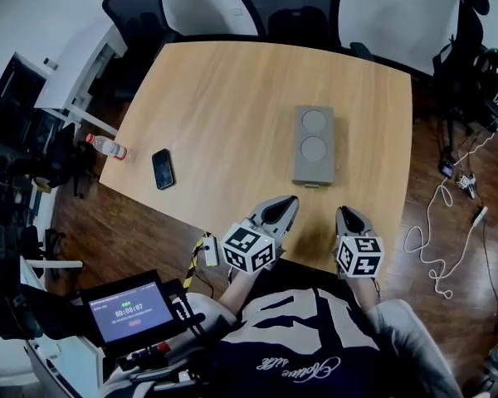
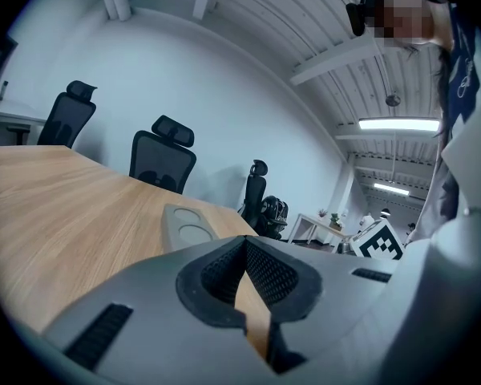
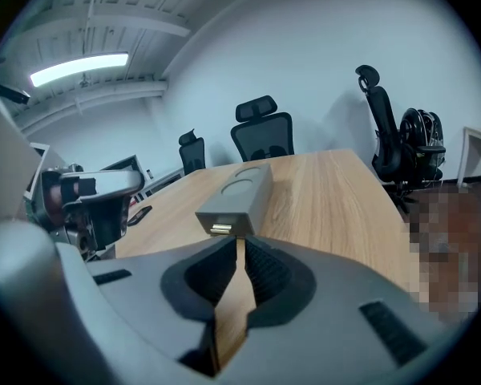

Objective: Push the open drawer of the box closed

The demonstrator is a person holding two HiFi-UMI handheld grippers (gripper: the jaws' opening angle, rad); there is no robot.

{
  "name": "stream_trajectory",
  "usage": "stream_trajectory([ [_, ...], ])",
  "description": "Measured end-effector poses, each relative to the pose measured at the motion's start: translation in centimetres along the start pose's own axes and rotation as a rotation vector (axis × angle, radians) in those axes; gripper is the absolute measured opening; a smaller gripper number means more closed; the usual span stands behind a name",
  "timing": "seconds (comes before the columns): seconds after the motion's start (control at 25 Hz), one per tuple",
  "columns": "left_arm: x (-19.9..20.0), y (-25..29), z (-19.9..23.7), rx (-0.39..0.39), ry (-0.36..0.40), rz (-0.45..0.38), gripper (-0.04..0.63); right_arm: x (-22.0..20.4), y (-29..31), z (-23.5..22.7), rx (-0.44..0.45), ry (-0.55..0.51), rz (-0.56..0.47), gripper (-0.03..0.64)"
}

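A grey box [image 1: 314,143] with two round recesses on top lies lengthwise on the wooden table [image 1: 224,98]. Its near end carries a small metal handle [image 3: 220,229]; how far the drawer stands out I cannot tell. The box also shows in the left gripper view [image 2: 188,229] and straight ahead in the right gripper view [image 3: 240,195]. My left gripper [image 1: 292,199] hovers at the table's front edge, left of the box's near end, jaws together and empty [image 2: 242,243]. My right gripper [image 1: 346,211] sits just right of the handle, a little nearer me, jaws nearly touching with nothing between them [image 3: 239,243].
A black phone [image 1: 163,168] and a plastic bottle [image 1: 106,147] lie near the table's left edge. Office chairs [image 1: 290,7] stand behind the far side. Cables [image 1: 436,239] trail on the floor at the right. A screen device [image 1: 129,312] sits at my lower left.
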State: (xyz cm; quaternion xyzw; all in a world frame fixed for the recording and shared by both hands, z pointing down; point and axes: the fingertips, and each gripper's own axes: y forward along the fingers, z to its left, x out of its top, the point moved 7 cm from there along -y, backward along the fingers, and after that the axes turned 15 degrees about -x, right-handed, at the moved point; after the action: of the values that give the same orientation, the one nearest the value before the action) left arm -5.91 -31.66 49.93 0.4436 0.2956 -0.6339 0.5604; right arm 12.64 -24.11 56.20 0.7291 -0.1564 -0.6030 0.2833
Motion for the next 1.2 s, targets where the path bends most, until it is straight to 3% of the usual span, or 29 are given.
stream_trajectory([
  [0.12,-1.0,0.1,-2.8,0.020,0.003,-0.012,0.002,-0.4,-2.3,-1.5,0.020,0.003,-0.027,0.001],
  [0.44,-6.3,0.3,-12.5,0.090,-0.016,-0.039,0.002,-2.9,-9.1,-5.6,0.136,-0.017,-0.060,-0.002],
  [0.8,-9.2,-3.0,-18.5,0.204,-0.023,-0.064,0.002,-5.9,-13.0,-4.1,0.299,-0.062,-0.037,-0.002],
  [1.2,-10.6,-5.0,-23.8,0.234,-0.006,-0.072,0.002,-7.0,-15.9,-3.2,0.358,-0.054,-0.049,-0.002],
])
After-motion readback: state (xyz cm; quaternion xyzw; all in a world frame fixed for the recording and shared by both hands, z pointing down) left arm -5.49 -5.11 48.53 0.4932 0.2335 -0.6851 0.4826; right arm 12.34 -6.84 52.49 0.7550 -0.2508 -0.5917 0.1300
